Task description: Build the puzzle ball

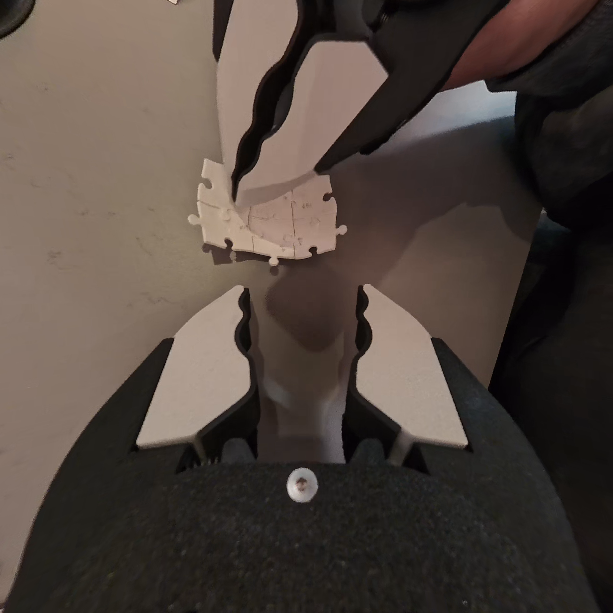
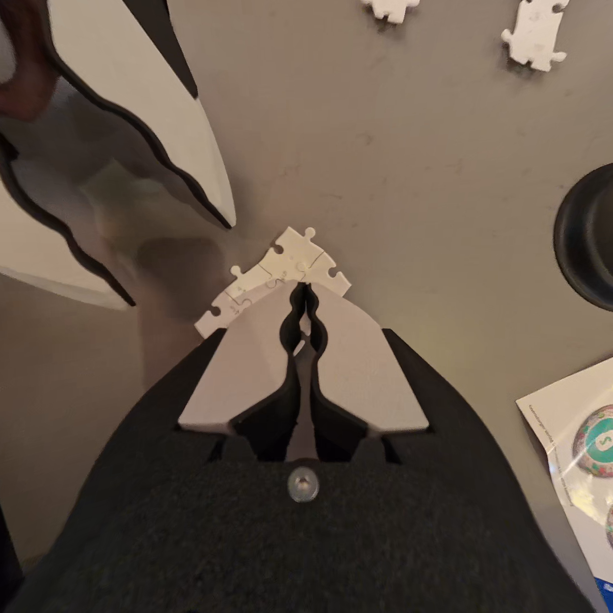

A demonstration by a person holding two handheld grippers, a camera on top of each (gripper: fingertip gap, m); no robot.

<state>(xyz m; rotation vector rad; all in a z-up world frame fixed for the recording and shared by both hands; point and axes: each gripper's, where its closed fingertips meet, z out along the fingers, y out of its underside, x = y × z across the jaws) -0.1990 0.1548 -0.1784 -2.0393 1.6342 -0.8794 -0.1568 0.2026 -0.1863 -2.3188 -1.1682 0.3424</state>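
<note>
A: Where's the puzzle?
B: White joined panel (image 1: 265, 225), several pieces locked together, curved, on the grey bench (image 1: 99, 166). Blank side up, faint pencil marks on it.

A: Right claw?
B: Right claw (image 2: 304, 287) pinched tight on the panel. Tips meet at its near edge, in the right wrist view. From the left wrist view it comes in from above, fingers over the top half of the panel.

A: Lifted or flat?
B: Shadow under the panel's lower edge, so that edge is off the bench. Rest of it, can't tell.

A: Left claw?
B: Left claw (image 1: 303, 292) released, jaws spread wide, nothing between them. Sits just short of the panel's near edge, not touching. In the right wrist view its two fingers (image 2: 212, 185) hang to the left of the panel, tips near it.

A: Loose parts?
B: Two white pieces further up the bench, well apart from the panel: one (image 2: 534, 36) whole in view, one (image 2: 389, 10) cut by the frame edge. Black round thing (image 2: 587, 238) at the right edge. Printed sheet (image 2: 570, 441) with ball pictures at the lower right.

A: Person?
B: Only a hand (image 1: 497, 49) in a dark sleeve, on the right claw.
</note>
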